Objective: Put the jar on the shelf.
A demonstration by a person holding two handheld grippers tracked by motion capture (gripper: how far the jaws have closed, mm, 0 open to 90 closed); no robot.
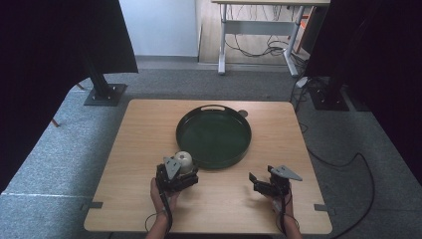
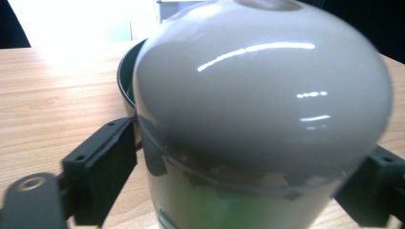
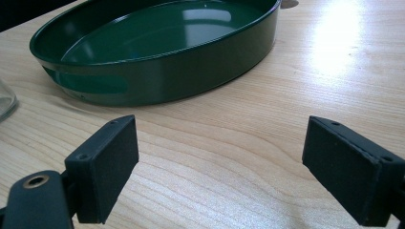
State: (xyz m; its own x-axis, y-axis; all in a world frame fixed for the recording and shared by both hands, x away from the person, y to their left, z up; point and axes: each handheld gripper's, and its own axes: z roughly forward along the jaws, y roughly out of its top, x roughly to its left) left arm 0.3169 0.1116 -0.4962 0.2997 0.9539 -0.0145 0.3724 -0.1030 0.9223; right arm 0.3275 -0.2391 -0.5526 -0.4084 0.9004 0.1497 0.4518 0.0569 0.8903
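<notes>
A glossy grey domed container (image 2: 267, 105) with a clear lower part stands on the wooden table (image 1: 139, 149), just left of the front of a round dark green tray (image 1: 214, 134). My left gripper (image 1: 183, 170) is open, with one jaw close against each side of the container (image 1: 183, 159). Whether the pads press on it I cannot tell. My right gripper (image 1: 260, 179) hovers open over bare wood near the front right, nothing between its jaws (image 3: 229, 167). The empty tray's wall (image 3: 157, 81) lies ahead of it, and the container's clear edge (image 3: 5, 102) shows at the far left.
The tray's rim (image 2: 125, 81) sits right behind the container. A small round disc (image 1: 242, 113) lies on the table beside the tray's far right edge. Black stand bases (image 1: 104, 94) and a desk with cables (image 1: 259, 47) are on the floor beyond the table.
</notes>
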